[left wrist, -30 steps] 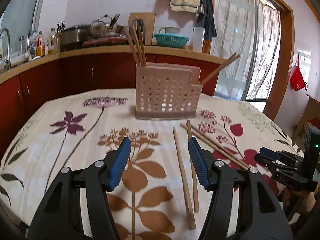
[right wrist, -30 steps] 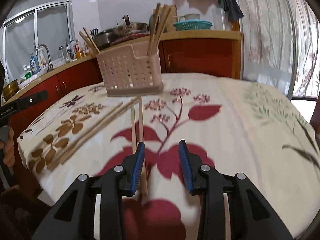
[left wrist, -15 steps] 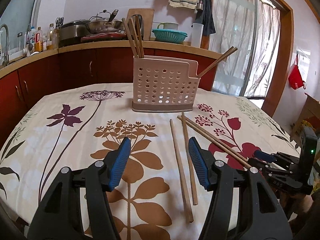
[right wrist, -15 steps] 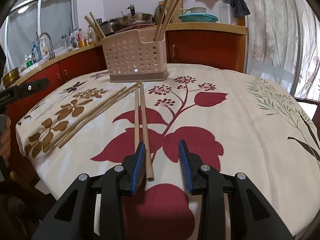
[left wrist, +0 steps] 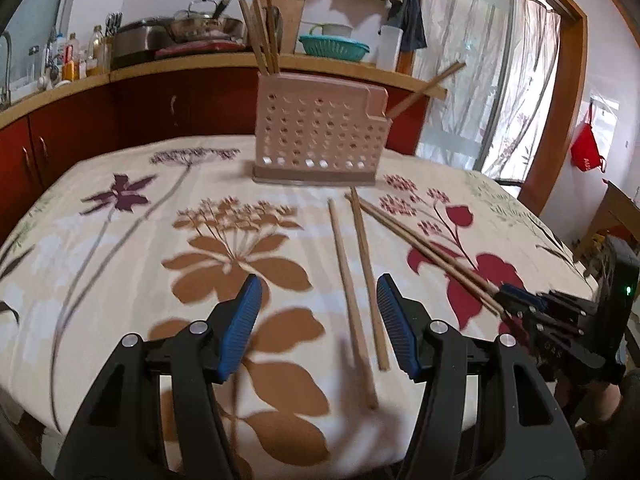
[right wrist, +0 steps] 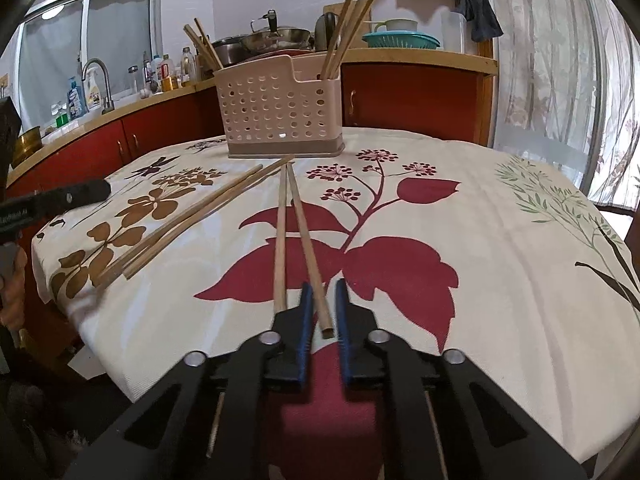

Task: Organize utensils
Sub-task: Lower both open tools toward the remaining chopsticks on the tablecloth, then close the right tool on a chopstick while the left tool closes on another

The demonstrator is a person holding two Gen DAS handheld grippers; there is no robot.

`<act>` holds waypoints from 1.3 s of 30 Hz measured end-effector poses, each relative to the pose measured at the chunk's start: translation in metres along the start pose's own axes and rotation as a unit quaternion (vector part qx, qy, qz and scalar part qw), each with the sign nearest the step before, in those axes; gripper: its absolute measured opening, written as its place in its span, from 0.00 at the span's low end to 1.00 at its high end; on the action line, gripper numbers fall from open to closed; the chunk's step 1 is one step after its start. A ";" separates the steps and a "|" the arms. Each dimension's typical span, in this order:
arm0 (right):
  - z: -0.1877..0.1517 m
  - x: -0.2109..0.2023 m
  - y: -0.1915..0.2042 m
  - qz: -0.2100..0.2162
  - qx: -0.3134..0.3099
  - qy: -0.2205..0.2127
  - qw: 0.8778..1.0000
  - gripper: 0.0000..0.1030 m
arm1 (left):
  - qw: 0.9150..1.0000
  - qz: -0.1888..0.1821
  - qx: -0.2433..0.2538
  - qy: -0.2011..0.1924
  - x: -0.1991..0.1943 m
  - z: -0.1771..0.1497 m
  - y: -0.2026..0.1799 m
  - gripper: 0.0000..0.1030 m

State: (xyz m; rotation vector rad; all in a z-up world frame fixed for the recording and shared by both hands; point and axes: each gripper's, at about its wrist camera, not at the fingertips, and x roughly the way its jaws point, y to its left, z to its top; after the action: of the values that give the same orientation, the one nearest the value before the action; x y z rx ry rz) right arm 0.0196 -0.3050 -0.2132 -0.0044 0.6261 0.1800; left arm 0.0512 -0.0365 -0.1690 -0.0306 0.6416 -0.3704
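right claw [right wrist: 322,308]: closing, chopstick [right wrist: 310,252] between pads | left claw [left wrist: 318,320]: spread, holding nothing, above tablecloth [left wrist: 120,248]

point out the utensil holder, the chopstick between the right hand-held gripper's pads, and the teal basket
utensil holder [right wrist: 276,116], right wrist view, perforated front wall
chopstick [right wrist: 316,280], right wrist view, shaft just ahead of the pads
teal basket [left wrist: 333,46], left wrist view, its side wall

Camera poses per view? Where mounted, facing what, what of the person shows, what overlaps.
Left wrist: on the left gripper, open, aimed across the table at the utensil holder; right gripper at right edge.
Right wrist: on the right gripper, one chopstick between its jaws; a hand at left edge.
Shared: holder, loose chopsticks, tablecloth.
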 end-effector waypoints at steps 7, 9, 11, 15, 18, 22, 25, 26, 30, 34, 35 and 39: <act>-0.001 -0.001 -0.001 -0.009 0.009 -0.004 1.000 0.09 | 0.999 -0.016 0.010 0.030 0.004 -0.021 -0.012 0.55; -0.001 -0.001 -0.001 -0.008 0.011 -0.004 1.000 0.08 | 0.999 -0.016 0.013 0.039 0.006 -0.027 -0.013 0.52; -0.001 -0.001 0.001 -0.005 0.009 -0.004 1.000 0.07 | 0.999 -0.017 0.012 0.047 0.008 -0.029 -0.012 0.45; -0.001 -0.002 0.009 0.001 -0.005 -0.007 1.000 0.07 | 0.998 -0.016 0.011 0.057 0.011 -0.033 -0.010 0.37; 0.000 -0.002 0.012 0.002 -0.009 -0.009 1.000 0.07 | 0.998 -0.016 0.012 0.066 0.013 -0.036 -0.010 0.32; -0.001 -0.002 0.011 0.000 -0.006 -0.010 1.000 0.07 | 0.998 -0.014 0.014 0.065 0.013 -0.038 -0.010 0.29; -0.001 -0.003 0.010 0.000 -0.006 -0.010 1.000 0.07 | 0.998 -0.011 0.016 0.064 0.013 -0.038 -0.010 0.26; -0.001 -0.003 0.010 0.000 -0.005 -0.011 1.000 0.07 | 0.998 -0.010 0.016 0.063 0.013 -0.038 -0.009 0.24; 0.000 -0.005 0.010 0.000 -0.005 -0.015 1.000 0.07 | 0.998 -0.009 0.017 0.061 0.012 -0.040 -0.009 0.17; 0.001 -0.007 0.010 0.000 -0.002 -0.020 1.000 0.07 | 0.998 -0.012 0.014 0.061 0.013 -0.039 -0.008 0.07; 0.002 -0.007 0.010 0.001 0.000 -0.021 1.000 0.07 | 0.998 -0.013 0.013 0.060 0.012 -0.039 -0.008 0.07; 0.008 -0.015 0.008 0.000 0.006 -0.034 0.999 0.07 | 0.999 -0.007 0.019 0.046 0.007 -0.035 -0.010 0.06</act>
State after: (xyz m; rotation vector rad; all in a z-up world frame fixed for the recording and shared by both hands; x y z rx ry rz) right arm 0.0108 -0.2995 -0.1976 0.0128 0.5597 0.1765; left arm 0.0322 -0.0447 -0.2001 0.0183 0.7258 -0.3990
